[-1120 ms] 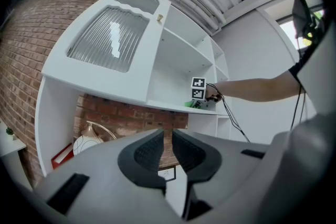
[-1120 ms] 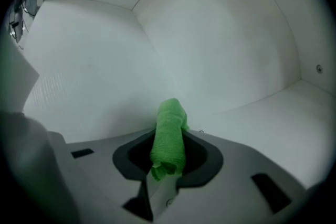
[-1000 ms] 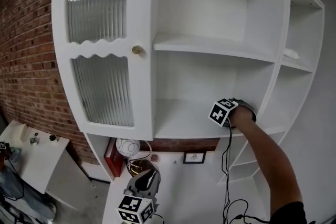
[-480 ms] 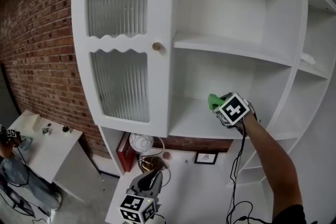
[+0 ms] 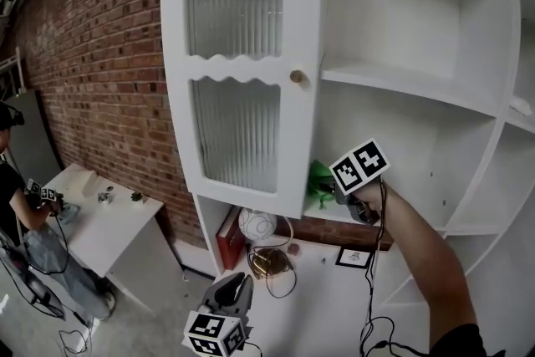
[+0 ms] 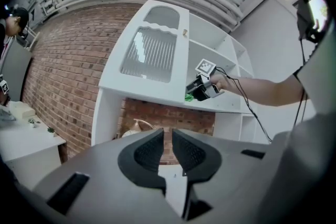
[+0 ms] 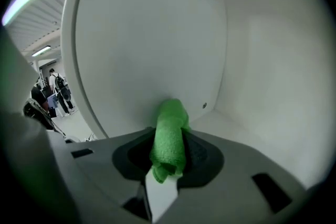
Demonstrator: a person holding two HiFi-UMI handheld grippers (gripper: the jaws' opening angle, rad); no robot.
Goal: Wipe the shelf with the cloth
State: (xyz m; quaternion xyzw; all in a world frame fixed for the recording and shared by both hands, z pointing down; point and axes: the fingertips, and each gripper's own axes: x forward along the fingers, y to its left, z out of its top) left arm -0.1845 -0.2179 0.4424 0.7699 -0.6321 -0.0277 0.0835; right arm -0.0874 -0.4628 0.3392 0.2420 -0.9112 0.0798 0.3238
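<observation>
1. Head view: the right gripper [image 5: 333, 191] reaches into the white cabinet and holds the green cloth [image 5: 318, 179] at the left end of the lower shelf [image 5: 334, 214], just beside the edge of the glazed door [image 5: 242, 71]. The left gripper [image 5: 231, 287] hangs low, well apart from the cabinet.
2. Left gripper view: the jaws stand nearly together with only a thin slit between them, and nothing sits in it. This gripper takes no part in the wiping.
3. Right gripper view: the jaws are clamped on the rolled cloth, whose free end points at a white panel [image 7: 152, 44] where it meets the shelf board. Whether the cloth touches the board I cannot tell. I judge a wiping stroke to be in hand at the shelf's left corner. The next move calls for pressing the cloth down and drawing it rightward along the board with a firm grip.
</observation>
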